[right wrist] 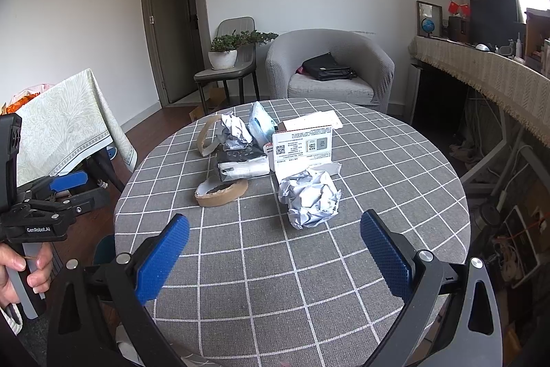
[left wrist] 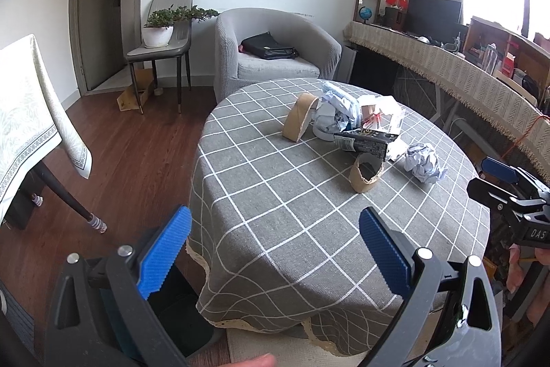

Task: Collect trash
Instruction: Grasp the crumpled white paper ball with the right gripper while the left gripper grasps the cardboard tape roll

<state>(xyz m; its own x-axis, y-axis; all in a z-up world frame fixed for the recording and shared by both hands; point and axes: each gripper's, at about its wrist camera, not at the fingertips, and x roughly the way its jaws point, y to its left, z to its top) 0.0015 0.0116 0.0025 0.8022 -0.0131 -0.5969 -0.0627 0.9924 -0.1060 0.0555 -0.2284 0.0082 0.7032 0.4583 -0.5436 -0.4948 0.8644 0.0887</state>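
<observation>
Trash (right wrist: 309,198) lies heaped on the round table (right wrist: 395,195); both hand-held grippers (left wrist: 275,250) (right wrist: 275,250) gape apart, empty.

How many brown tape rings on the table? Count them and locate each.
2. One brown tape ring lies nearest, left of the crumpled paper ball; the other stands at the pile's far left. More could be hidden.

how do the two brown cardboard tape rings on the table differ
The far tape ring stands on its edge beside the trash pile; the near tape ring lies closer to the grippers, its opening tipped upward. The far one looks squashed into a long loop, the near one rounder, with a ragged rim. Both are empty brown cardboard cores on the checked tablecloth.
</observation>
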